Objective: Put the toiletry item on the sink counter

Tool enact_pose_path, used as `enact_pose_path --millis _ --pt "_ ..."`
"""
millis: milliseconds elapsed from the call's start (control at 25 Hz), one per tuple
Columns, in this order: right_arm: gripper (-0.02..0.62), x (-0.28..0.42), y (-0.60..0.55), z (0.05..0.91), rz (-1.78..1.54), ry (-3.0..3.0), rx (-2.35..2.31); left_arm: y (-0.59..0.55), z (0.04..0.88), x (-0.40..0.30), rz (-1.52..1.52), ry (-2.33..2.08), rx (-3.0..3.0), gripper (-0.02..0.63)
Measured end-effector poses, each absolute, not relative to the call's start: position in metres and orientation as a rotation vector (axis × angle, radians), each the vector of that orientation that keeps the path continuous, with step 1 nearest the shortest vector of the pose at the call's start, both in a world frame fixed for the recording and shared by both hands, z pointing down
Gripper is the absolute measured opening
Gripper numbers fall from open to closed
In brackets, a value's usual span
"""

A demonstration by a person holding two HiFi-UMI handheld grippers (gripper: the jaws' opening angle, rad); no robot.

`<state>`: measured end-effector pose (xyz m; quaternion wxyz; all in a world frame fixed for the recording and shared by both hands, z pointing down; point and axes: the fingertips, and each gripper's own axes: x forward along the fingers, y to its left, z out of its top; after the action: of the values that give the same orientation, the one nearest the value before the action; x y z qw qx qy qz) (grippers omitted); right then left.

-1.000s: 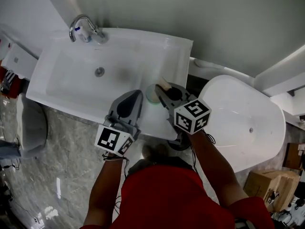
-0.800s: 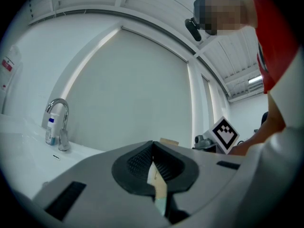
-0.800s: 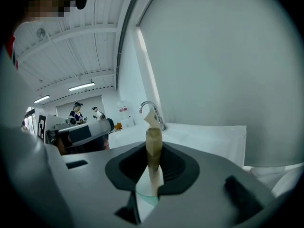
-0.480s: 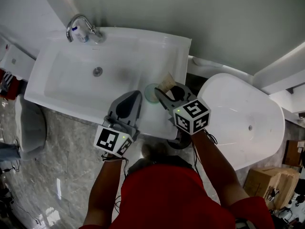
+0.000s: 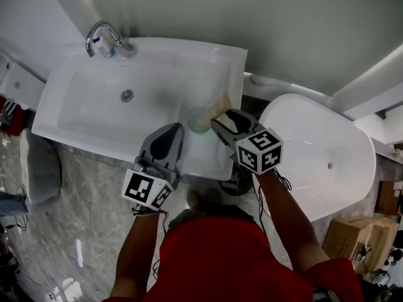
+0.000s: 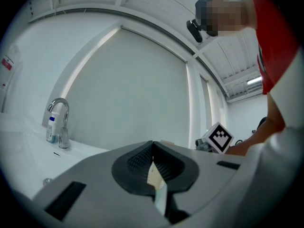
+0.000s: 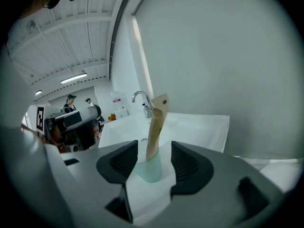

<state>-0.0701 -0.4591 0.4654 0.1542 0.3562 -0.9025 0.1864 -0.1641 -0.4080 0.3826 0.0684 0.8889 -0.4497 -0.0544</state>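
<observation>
Pale-green cup (image 7: 151,171) — seemingly untouched — between opening jaws of right hand-held gripper (image 7: 156,159).

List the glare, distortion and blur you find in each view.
Head view: sharp, glare streaks on the glossy grey marble floor. Left gripper view: fisheye, wall edges bow, corners black. Right gripper view: same fisheye, bright ceiling strip light.
</observation>
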Motion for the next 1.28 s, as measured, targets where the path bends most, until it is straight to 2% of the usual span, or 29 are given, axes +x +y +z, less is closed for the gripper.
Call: enact_pose_path --millis 360,520,720,1280 --pt "0.2 -0.071 -0.393 0.392 0.457 -2.874 0.913 -0.382 0.352 -0.157 -0.184 -1.37 2.723 0.017" --pt "0.089 -0.075 -0.371 0.361 0.411 -2.966 0.871 -0.367 0.335 -0.147 -0.225 -1.342 2.747 0.017" --pt "0.043 -0.08 -0.348 0.336 0.345 -3.038 0.821 -0.347 0.32 -0.137 -0.263 -1.309 2.772 0.017" --pt "0.028 -0.076 -0.322 0.322 0.299 -3.094 0.817 -0.317 0.311 -0.124 -0.27 -1.293 2.798 0.017"
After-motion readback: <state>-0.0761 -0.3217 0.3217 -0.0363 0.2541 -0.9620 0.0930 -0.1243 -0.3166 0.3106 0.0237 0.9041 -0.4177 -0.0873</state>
